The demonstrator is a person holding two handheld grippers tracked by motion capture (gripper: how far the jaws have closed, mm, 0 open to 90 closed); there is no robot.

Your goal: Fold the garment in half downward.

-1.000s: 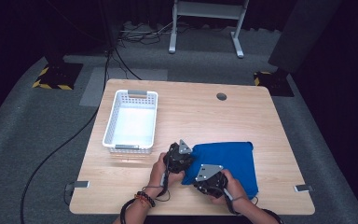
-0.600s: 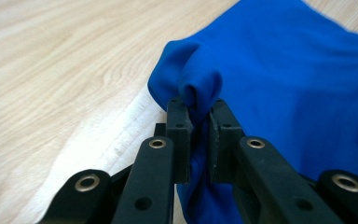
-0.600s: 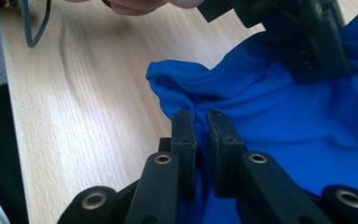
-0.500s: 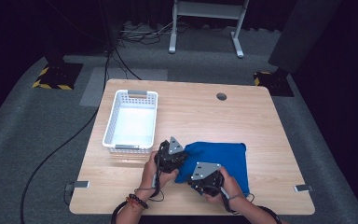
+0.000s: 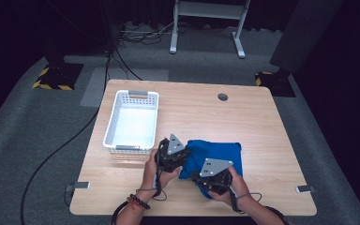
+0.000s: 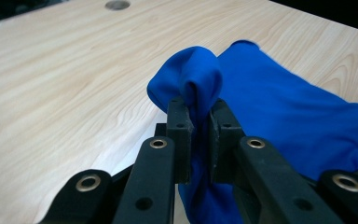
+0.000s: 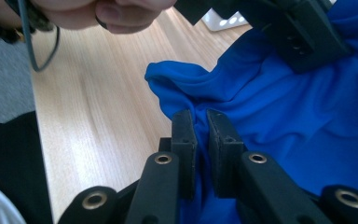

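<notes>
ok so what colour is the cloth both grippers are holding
Plain bright blue, no pattern. The cloth shows best in the left gripper view.

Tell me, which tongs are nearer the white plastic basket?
Left. The left tongs sit just past the white plastic basket's near corner; the right tongs sit farther off.

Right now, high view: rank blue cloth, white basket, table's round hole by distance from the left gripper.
From the left gripper:
1. blue cloth, pinched in its jaws, just to its right.
2. white basket, close, up and left.
3. round hole, farthest, near the table's far edge.
</notes>
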